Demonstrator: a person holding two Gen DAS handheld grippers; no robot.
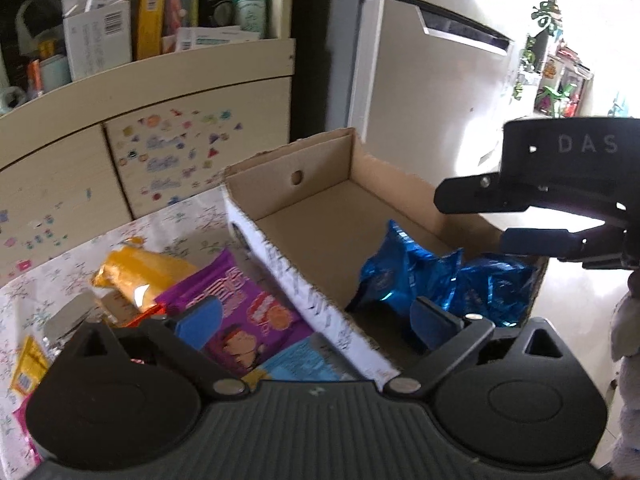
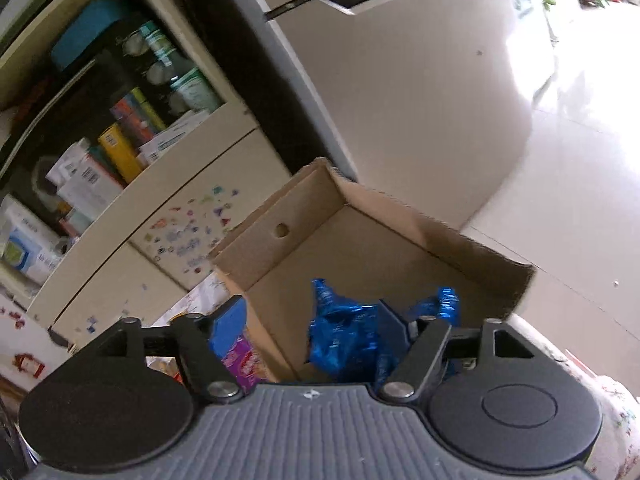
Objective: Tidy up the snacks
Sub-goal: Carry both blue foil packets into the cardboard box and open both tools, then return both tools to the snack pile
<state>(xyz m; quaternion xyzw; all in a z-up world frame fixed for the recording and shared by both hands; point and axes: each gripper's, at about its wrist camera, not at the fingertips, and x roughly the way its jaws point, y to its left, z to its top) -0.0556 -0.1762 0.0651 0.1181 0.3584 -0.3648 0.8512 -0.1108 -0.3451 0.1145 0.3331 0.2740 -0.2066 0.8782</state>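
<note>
Left gripper spread wide, straddling cardboard box near wall; right gripper spread, empty, above blue packets; far half of box floor bare.

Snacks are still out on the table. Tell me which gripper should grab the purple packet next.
Left. The left gripper is open with one finger over the purple packet beside the cardboard box. The right gripper is open over the blue packets inside the box.

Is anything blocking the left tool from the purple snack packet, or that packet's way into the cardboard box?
Nothing covers the purple packet; the open left tool hangs right above it. The cardboard box has its printed side wall standing between packet and interior, so it must be lifted over. Blue packets fill the near end.
</note>
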